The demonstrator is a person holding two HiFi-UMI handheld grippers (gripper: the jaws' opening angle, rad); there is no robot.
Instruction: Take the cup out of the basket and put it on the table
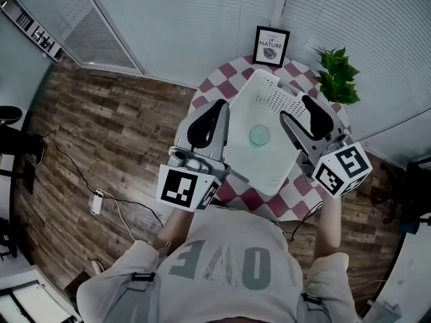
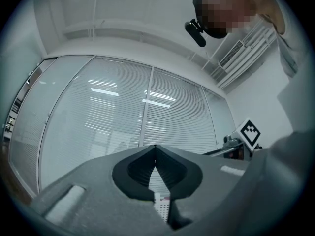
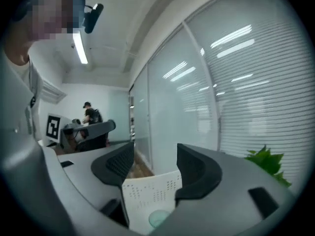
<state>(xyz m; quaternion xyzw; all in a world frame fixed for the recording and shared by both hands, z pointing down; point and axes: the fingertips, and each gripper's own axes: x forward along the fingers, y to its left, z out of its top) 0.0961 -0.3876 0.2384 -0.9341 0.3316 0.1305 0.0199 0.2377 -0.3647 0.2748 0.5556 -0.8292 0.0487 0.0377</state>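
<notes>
While the cup [image 1: 259,135] sits inside the basket [image 1: 275,94] on the table [image 1: 227,74], nothing is done; the right gripper [image 1: 303,116] hangs jaws apart and empty, the left gripper [image 1: 214,116] closed together.

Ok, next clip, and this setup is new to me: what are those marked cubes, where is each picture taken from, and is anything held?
No robot here: a person holds a hand-held gripper in each hand; the marked cubes are part of those tools. The head view looks down from the person's head; the other two views ride on the tools, looking along their jaws. On the round checkered table stand a white basket with a clear cup inside, a framed picture and a plant. The left hand-held gripper is shut and empty. The right hand-held gripper is open, basket and cup beyond its jaws; nothing is held.
</notes>
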